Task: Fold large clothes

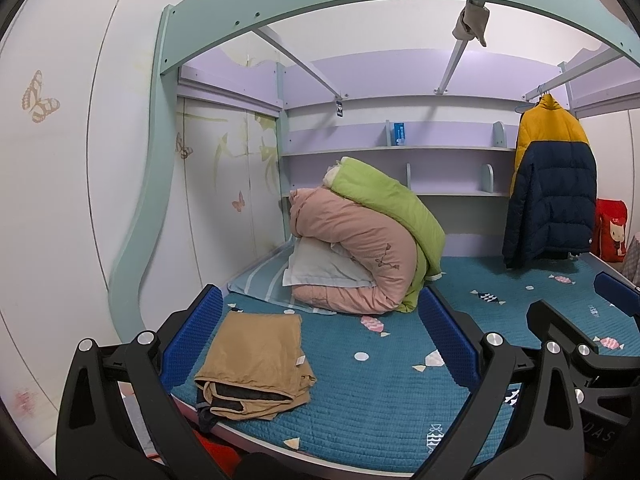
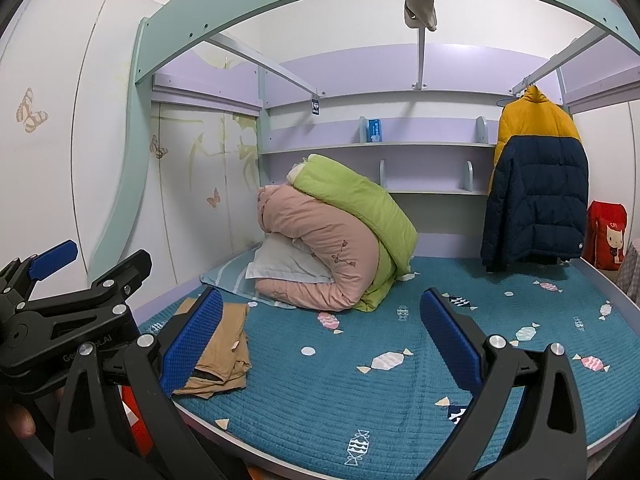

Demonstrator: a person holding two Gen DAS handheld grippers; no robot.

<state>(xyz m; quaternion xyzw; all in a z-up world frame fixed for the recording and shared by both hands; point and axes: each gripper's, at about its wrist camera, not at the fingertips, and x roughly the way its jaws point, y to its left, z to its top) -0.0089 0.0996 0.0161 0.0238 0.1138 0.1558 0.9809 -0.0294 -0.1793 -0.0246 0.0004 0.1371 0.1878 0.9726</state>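
Teal quilted bed cover with candy print, under a mint-green bunk frame; 1 folded tan garment lies at its front-left edge. Left gripper and right gripper: both spread wide, holding nothing, above the cover. 1 yellow-and-navy puffer jacket hangs at rear right.

Lying across the bed: a teal quilted mattress cover printed with candy shapes. Sitting at 11 o'clock of centre, a rolled pink duvet with a green quilt draping over it, both pressing on a pale pillow and a striped sheet. Hanging at 2 o'clock, a yellow and navy puffer jacket. Standing on the lilac shelf at 12 o'clock, a blue box. Leaning at 3 o'clock, a red cartoon bag.
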